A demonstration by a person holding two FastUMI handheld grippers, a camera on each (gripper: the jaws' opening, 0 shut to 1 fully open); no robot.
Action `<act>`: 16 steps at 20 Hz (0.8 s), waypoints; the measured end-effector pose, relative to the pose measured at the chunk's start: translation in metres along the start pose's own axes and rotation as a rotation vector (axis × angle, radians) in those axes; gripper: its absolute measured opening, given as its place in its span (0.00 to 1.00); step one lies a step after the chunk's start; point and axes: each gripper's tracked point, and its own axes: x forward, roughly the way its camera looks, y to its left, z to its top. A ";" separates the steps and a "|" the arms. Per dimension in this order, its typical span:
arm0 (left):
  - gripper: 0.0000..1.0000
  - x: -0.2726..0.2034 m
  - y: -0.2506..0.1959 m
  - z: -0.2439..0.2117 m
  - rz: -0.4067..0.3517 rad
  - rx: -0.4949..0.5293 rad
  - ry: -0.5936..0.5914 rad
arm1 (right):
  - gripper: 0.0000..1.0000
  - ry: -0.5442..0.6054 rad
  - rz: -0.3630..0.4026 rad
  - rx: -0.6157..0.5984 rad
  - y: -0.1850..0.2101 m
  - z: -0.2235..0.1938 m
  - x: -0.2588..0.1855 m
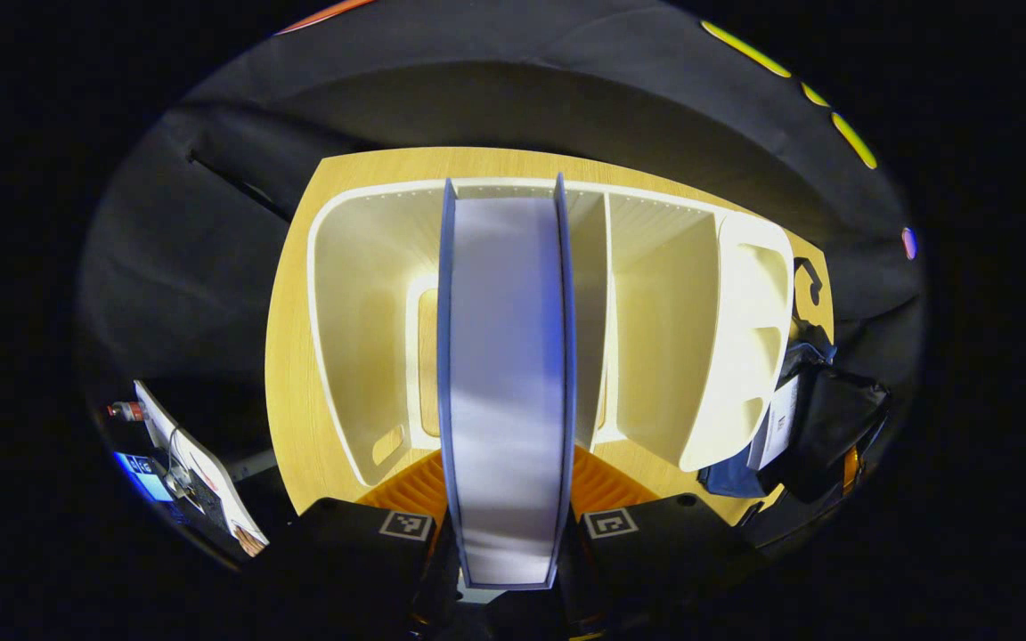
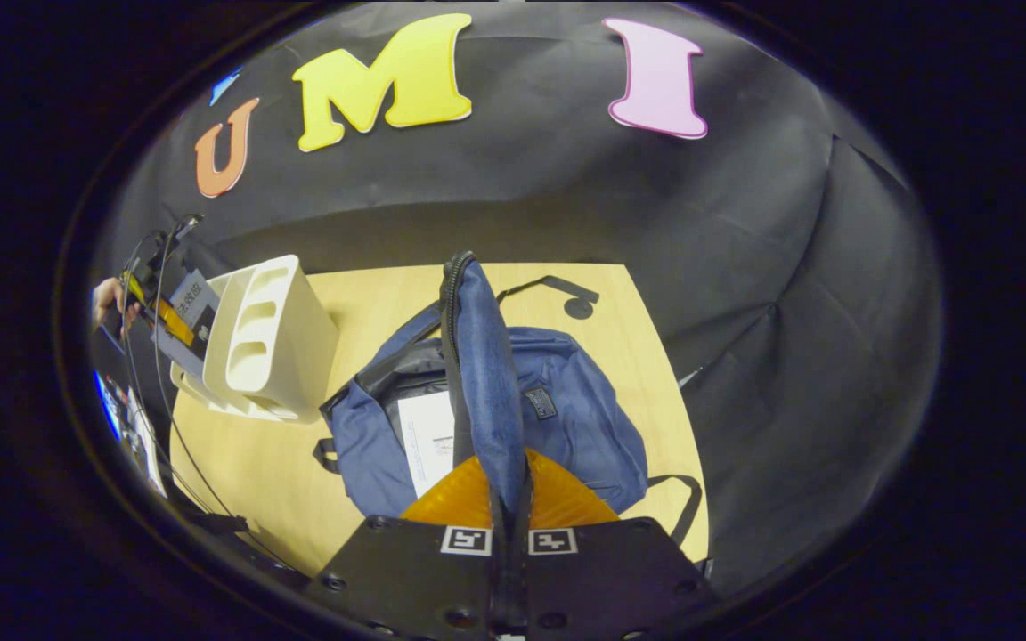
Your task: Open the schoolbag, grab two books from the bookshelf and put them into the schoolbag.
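Presently we find our left gripper (image 1: 506, 534) clamped on a stiff book (image 1: 506, 374) above the bookshelf (image 1: 362, 294), gripped at its lower edge, while our right gripper (image 2: 509, 525) pinches the soft schoolbag (image 2: 566, 418) flap (image 2: 482, 374) upright.

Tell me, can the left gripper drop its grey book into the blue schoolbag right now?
Probably yes. The left gripper is clamped on the grey book, and the right gripper holds the blue schoolbag's flap up, leaving its mouth open with a white book already inside.
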 end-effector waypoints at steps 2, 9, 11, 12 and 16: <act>0.42 -0.010 0.001 -0.003 -0.006 -0.009 -0.017 | 0.00 -0.003 0.005 -0.003 0.000 0.001 0.000; 0.46 -0.077 -0.001 -0.039 -0.102 0.018 -0.119 | 0.00 -0.011 0.031 -0.006 0.003 -0.002 0.000; 0.46 -0.101 0.007 -0.050 -0.108 0.040 -0.167 | 0.00 -0.013 0.036 -0.009 0.005 -0.003 0.000; 0.45 -0.114 0.010 -0.055 -0.114 0.049 -0.195 | 0.00 -0.014 0.038 -0.010 0.005 -0.003 0.000; 0.45 -0.159 0.010 -0.072 -0.177 0.040 -0.310 | 0.00 -0.015 0.045 -0.014 0.007 -0.006 0.000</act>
